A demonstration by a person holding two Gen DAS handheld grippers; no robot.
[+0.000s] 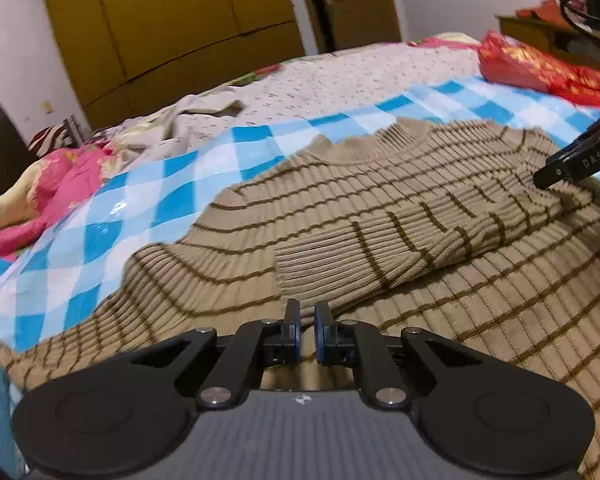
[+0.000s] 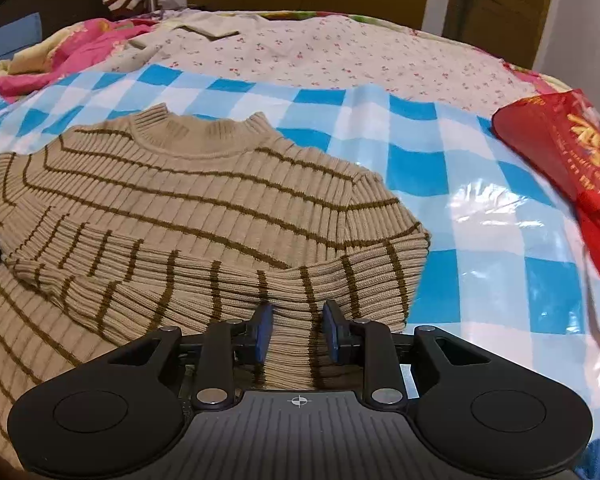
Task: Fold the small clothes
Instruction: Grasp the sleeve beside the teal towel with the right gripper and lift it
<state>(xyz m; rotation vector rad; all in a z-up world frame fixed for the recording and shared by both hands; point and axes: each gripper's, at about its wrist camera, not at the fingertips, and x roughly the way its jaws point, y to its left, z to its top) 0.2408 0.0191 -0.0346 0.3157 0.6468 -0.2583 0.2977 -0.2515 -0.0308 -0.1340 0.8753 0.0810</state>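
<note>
The striped sweater (image 2: 188,200) lies face up on the blue-and-white checked sheet (image 2: 452,184), filling the centre and lower left of the right wrist view, its collar toward the top of the frame. One sleeve (image 2: 204,276) is already laid across the chest, cuff toward the left edge — a placement consistent with a sleeve-in fold, which narrows the garment before the body is doubled over.

The right gripper (image 2: 297,330) sits at lower centre of its frame with its blue pads parted and knit between them. The sleeve's shoulder fold lies just ahead; it appears released, with no visible clamping. In my judgement it stands there to press or re-grip that fold.

The left gripper (image 1: 307,330) sits at lower centre of the left wrist view, pads drawn nearly together with only a narrow gap. Whether cloth is pinched there cannot be told. It rests just short of the sleeve cuff (image 1: 320,268), probably to anchor or flatten it.

A red bag (image 2: 572,148) lies at right, apart from the sweater.
</note>
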